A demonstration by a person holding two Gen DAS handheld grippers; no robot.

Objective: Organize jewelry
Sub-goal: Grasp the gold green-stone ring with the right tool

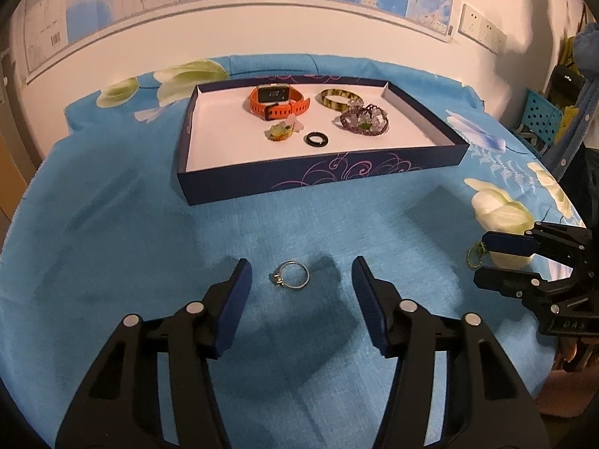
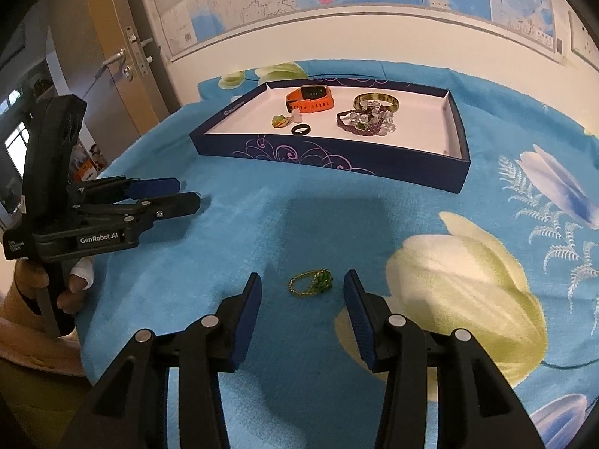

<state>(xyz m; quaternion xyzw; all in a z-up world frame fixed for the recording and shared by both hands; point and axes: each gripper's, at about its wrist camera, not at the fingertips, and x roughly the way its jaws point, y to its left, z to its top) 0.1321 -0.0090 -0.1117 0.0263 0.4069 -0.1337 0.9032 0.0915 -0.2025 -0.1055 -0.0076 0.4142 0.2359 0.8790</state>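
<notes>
A silver ring with a stone [image 1: 291,275] lies on the blue cloth between the open fingers of my left gripper [image 1: 301,265]. A gold ring with a green stone [image 2: 311,282] lies on the cloth between the open fingers of my right gripper [image 2: 302,282]. The dark blue tray [image 1: 318,176] behind them holds an orange watch [image 1: 279,101], a tortoiseshell bangle [image 1: 338,97], a purple bead bracelet [image 1: 363,119], a black ring [image 1: 317,139] and a small green ornament [image 1: 279,133]. The right gripper [image 1: 481,258] shows at the right of the left wrist view with the gold ring [image 1: 475,255] at its tips. The left gripper [image 2: 189,194] shows at the left of the right wrist view.
The blue flowered cloth [image 1: 112,224] covers the table. A wall with a map [image 2: 337,0] stands behind the tray. A door [image 2: 112,56] is at the far left. A blue crate [image 1: 543,118] and clutter stand at the right.
</notes>
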